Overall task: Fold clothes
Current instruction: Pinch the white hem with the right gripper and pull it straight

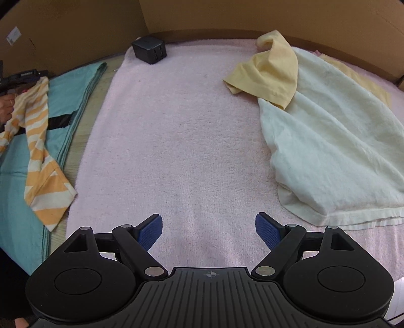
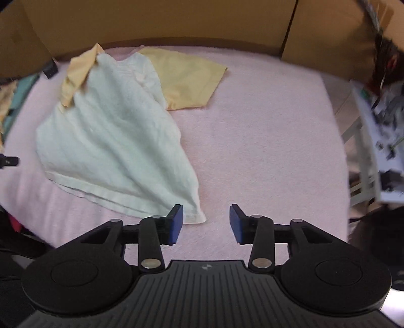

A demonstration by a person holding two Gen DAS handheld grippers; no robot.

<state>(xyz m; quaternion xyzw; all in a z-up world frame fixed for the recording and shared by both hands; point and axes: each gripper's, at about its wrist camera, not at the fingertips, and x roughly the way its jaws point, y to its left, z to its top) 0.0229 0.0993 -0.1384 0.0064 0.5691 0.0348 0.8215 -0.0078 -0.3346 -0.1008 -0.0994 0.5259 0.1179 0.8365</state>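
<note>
A pale cream shirt with yellow sleeves (image 1: 333, 141) lies crumpled on the pink towel (image 1: 176, 141), at the right of the left wrist view. In the right wrist view the same shirt (image 2: 113, 141) spreads across the left, one yellow sleeve (image 2: 186, 78) flat behind it. My left gripper (image 1: 209, 230) is open above bare pink towel, left of the shirt's hem. My right gripper (image 2: 205, 223) is open too, its left pad just over the shirt's near hem corner (image 2: 195, 215). Nothing is held.
An orange-and-white striped garment (image 1: 40, 161) hangs at the far left over a teal cloth (image 1: 17, 176), held up by a hand and another tool. A black box (image 1: 149, 49) sits at the towel's far corner. Cardboard walls (image 1: 227, 17) ring the back. Clutter stands at right (image 2: 378, 131).
</note>
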